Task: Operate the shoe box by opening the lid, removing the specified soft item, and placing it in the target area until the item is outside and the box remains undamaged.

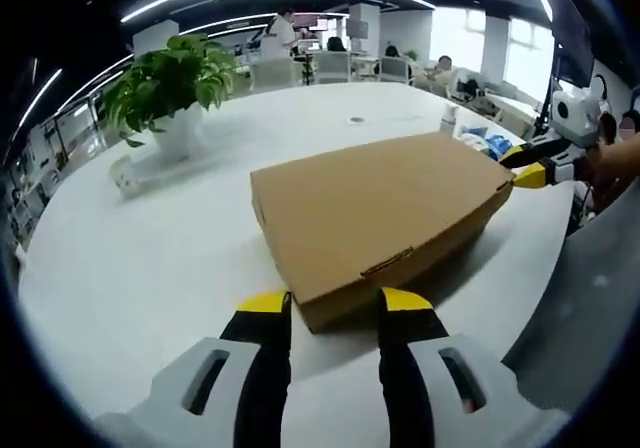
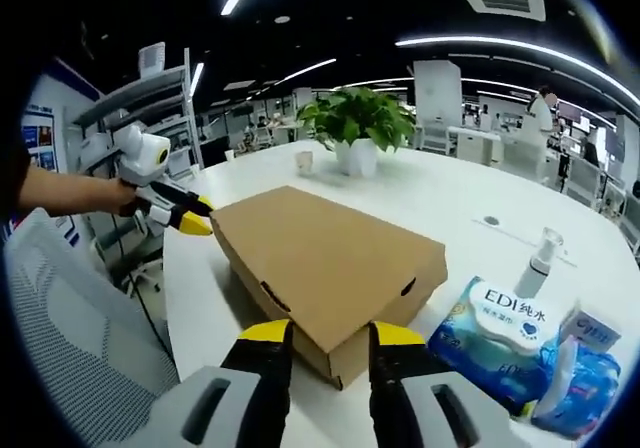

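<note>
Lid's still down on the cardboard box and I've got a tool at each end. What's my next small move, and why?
Probably lift one edge of the lid. The flat brown cardboard shoe box lies closed on the white table. The left tool stands open at one corner, the right tool open at the opposite one, neither gripping. Ease the left tool under that lid edge gently, sparing the cardboard.

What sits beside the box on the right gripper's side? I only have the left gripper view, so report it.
Observer: A blue-and-white wipes pack marked EDI lies close beside the shoe box.
Operator: Tell me what's behind that pack.
Observer: A clear pump bottle stands upright just behind it.
Operator: Give me the right hand-held gripper's jaws.
Observer: The right hand-held gripper is open. Its jaws stand either side of the box's near corner, and the lid is shut.
</note>
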Tool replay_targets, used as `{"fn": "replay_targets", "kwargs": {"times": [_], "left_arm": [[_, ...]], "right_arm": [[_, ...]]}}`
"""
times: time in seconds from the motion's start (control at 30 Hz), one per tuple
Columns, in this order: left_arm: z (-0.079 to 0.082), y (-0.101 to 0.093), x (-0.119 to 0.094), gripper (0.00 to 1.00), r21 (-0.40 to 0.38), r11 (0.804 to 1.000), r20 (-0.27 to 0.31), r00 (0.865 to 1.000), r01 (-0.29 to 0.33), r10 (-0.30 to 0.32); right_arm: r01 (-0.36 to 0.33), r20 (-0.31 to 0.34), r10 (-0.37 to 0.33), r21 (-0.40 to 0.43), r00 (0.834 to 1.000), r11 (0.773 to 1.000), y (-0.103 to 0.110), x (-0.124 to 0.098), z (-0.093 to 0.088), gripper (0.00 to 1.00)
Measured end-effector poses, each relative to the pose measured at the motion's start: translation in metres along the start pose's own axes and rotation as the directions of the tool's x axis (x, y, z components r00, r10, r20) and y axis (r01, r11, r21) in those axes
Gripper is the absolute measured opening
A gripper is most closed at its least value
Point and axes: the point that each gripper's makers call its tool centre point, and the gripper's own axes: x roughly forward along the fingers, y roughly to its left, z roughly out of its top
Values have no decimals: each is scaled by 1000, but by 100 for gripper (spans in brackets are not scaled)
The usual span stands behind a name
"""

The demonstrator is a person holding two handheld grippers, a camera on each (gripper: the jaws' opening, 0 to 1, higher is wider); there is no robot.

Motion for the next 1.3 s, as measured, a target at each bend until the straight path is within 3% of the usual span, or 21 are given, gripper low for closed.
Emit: {"fn": "replay_targets", "kwargs": {"times": [0.67, 1.07, 1.3], "left_arm": [[-6, 2, 7, 28, -9, 1000, -12, 1000, -26, 25], [7, 13, 22, 29, -12, 999, -20, 999, -30, 30], [20, 21, 37, 29, -20, 999, -23, 999, -30, 29]], "right_arm": [[31, -26, -31, -16, 999, 999, -1, 6, -13, 25], [41, -35, -41, -8, 999, 999, -11, 17, -5, 25], [57, -47, -58, -4, 997, 998, -30, 30, 5, 26]]}}
